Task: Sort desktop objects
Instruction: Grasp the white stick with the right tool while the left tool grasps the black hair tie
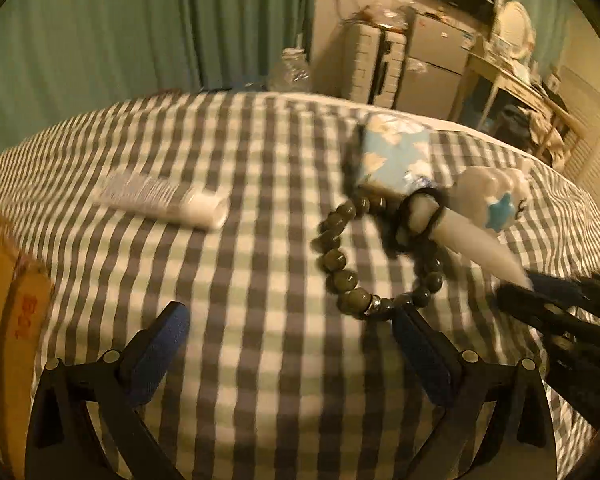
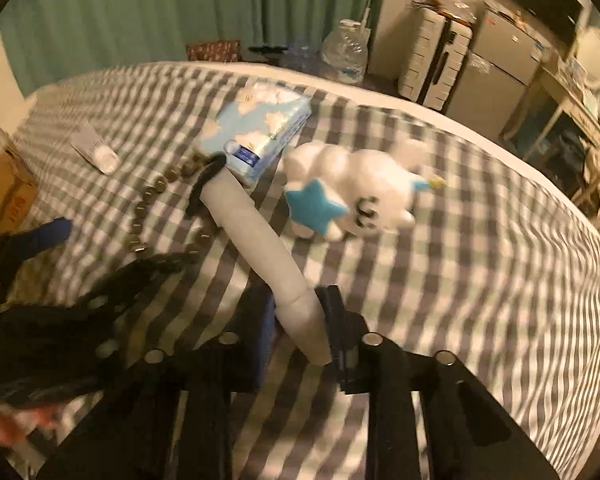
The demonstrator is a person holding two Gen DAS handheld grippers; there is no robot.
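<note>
dim, warm yellowish room light. both views show strong fisheye bending and dark corners. motion blur smears the checked cloth (image 1: 260, 208), most toward the edges. soft shadows fall beneath the gripper fingers (image 1: 168, 340). no glare.

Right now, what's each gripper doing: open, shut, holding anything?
Left gripper: open, holding nothing, over the tablecloth.
Right gripper: shut on the near end of the white tube.

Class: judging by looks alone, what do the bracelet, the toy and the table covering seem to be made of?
Bracelet: round olive-grey beads, dull sheen, probably stone or wood. Toy: white plush, soft fuzzy outline, blue felt-like star. Table covering: matte woven-looking cloth, grey-and-white check.
</note>
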